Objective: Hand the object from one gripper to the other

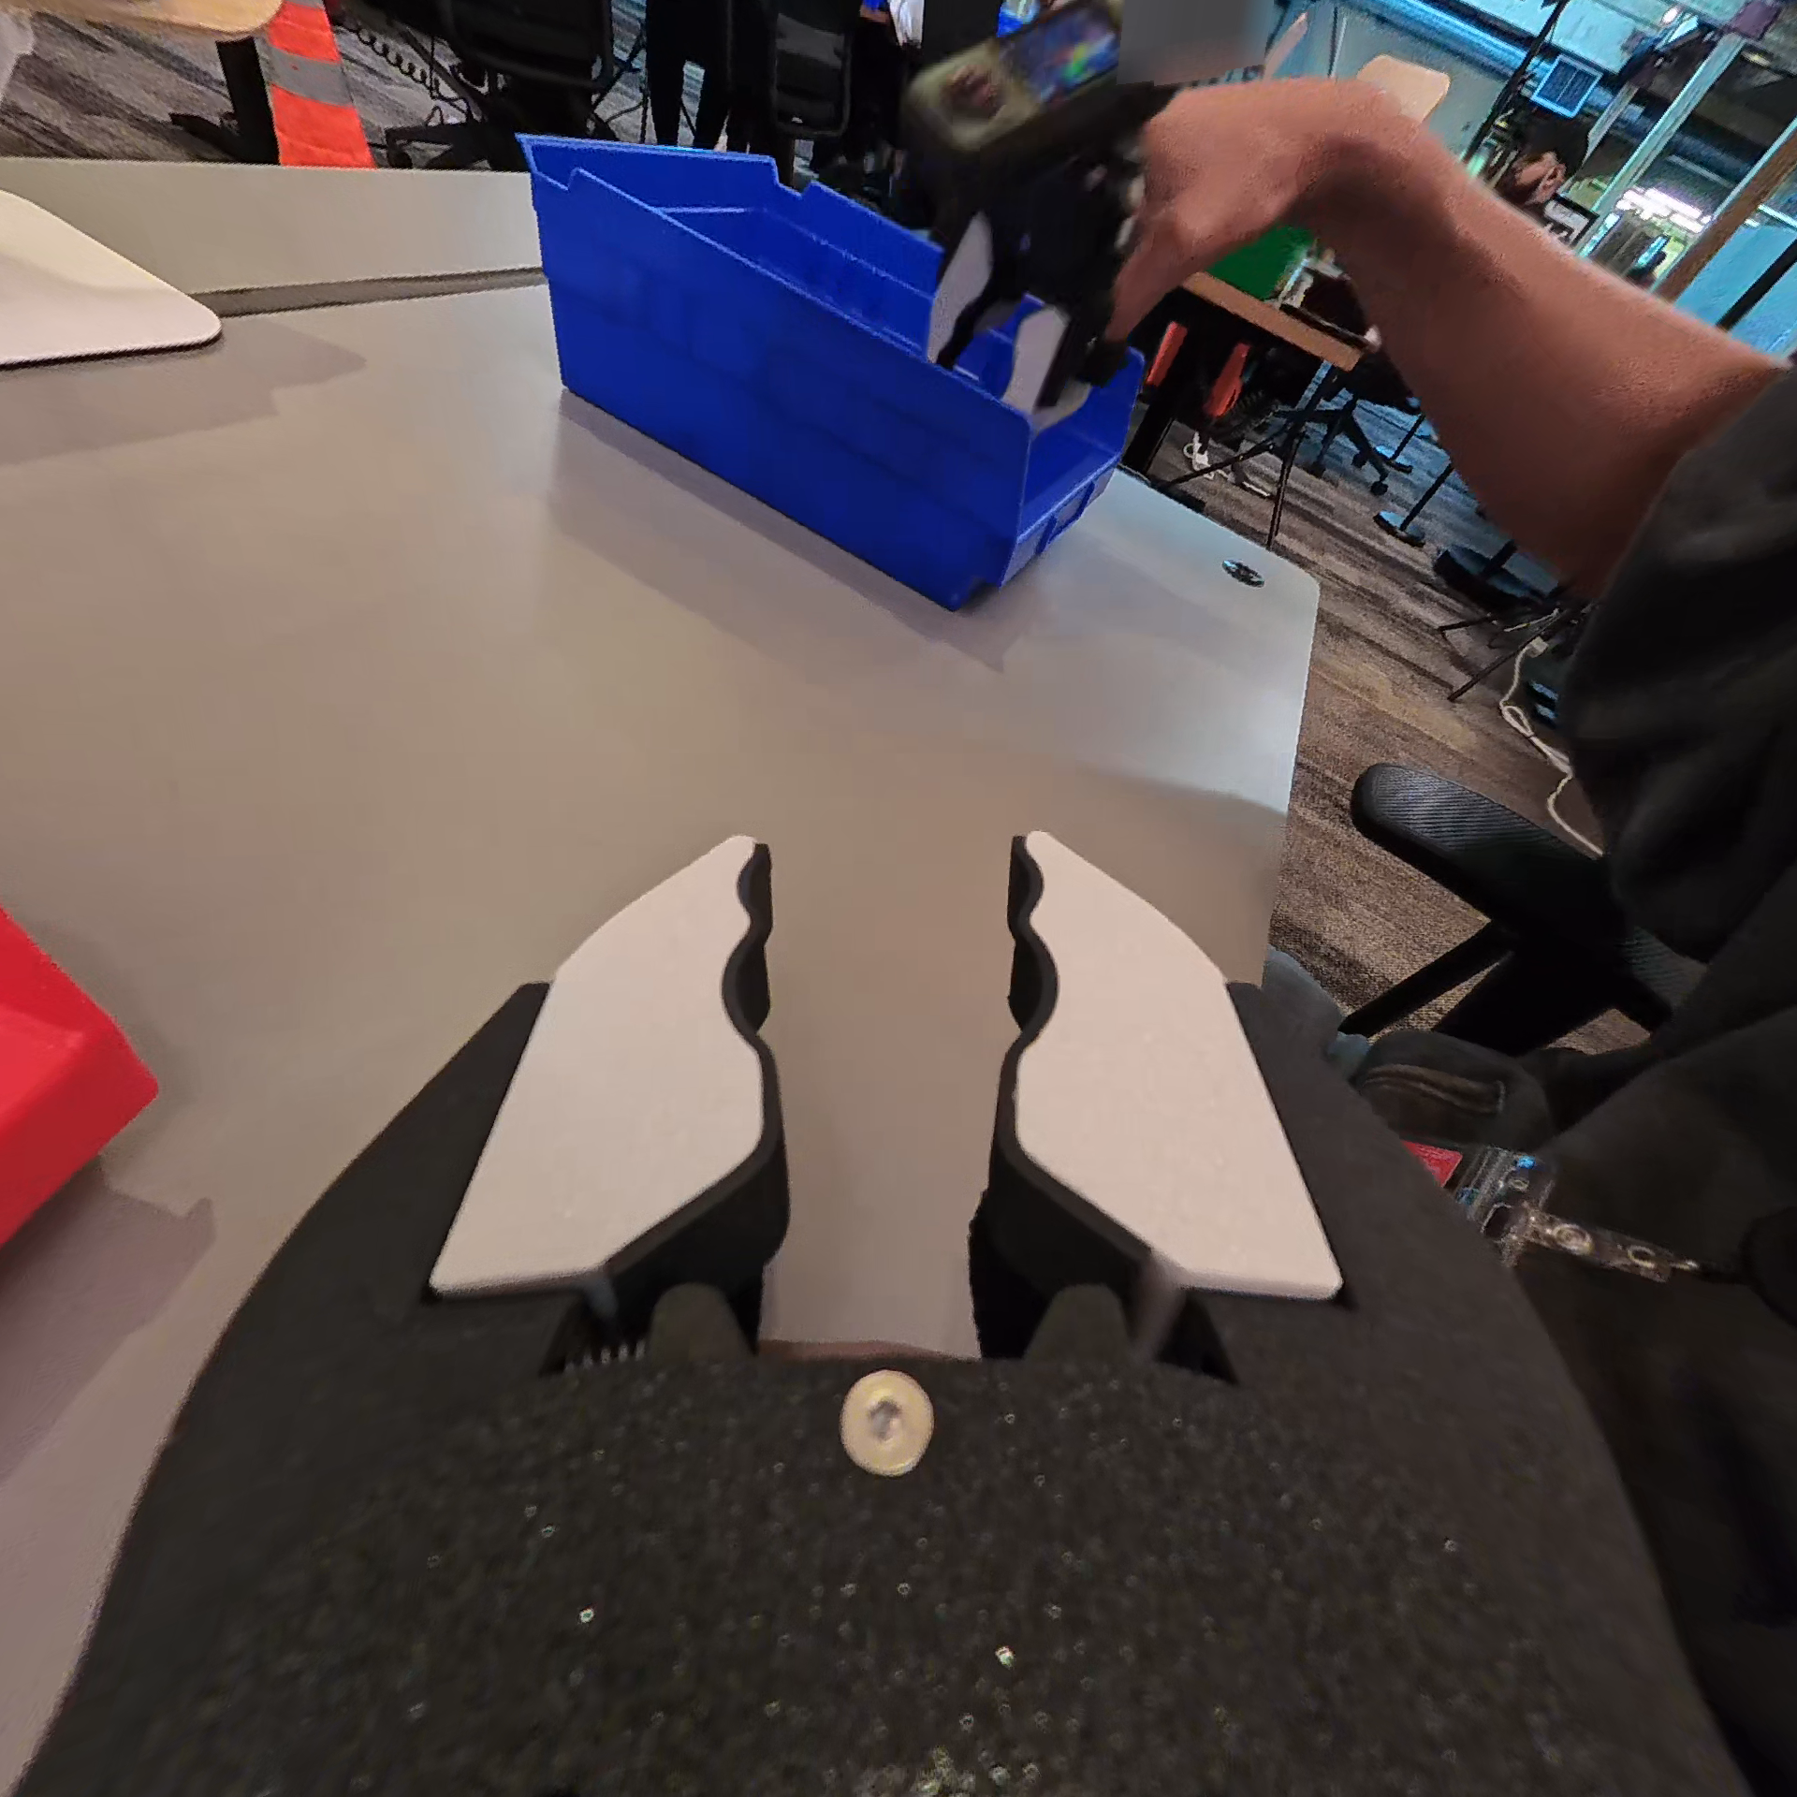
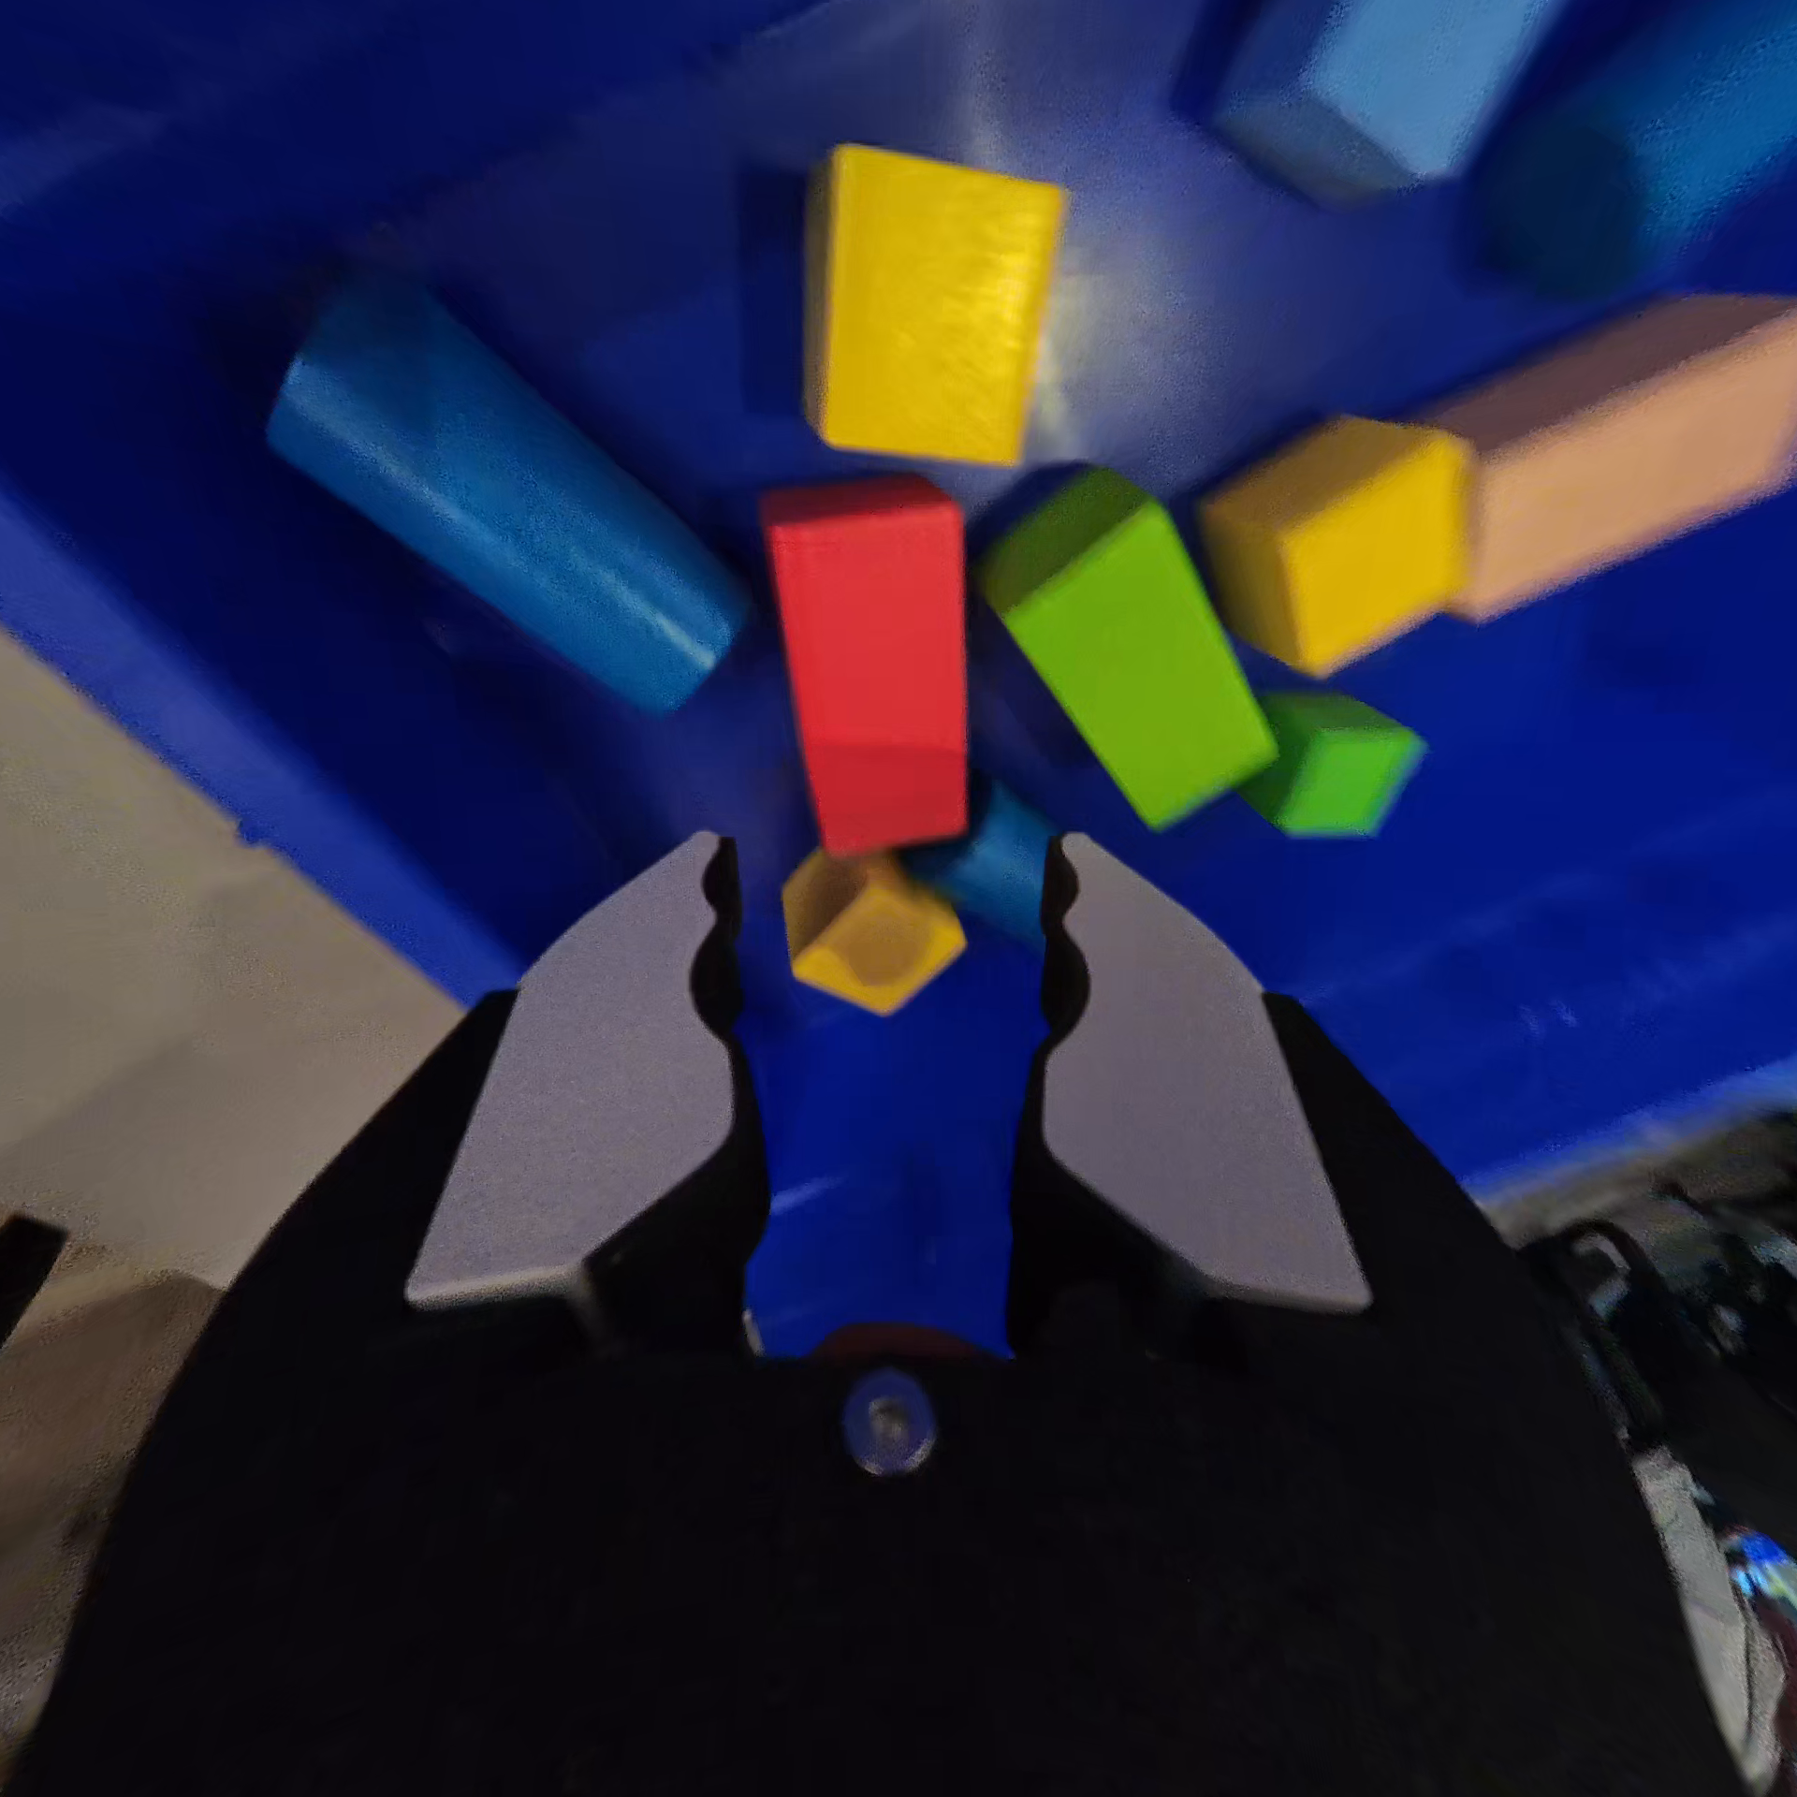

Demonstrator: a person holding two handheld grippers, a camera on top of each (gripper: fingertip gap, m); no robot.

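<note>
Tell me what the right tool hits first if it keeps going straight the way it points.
Probably the small yellow block: it lies between the open fingers of the right tool, on the floor of the blue bin. The red block lies just beyond. The picture is blurred, so depth is uncertain.

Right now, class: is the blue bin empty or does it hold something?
Not empty. The right wrist view shows coloured blocks lying on the blue bin floor, including a red block.

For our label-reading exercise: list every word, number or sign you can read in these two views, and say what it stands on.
None can be read.
Blue bin and coloured blocks: no markings show.
Screen at the top of the left wrist view: blurred.
Clear badge holder: too small to read.
</note>
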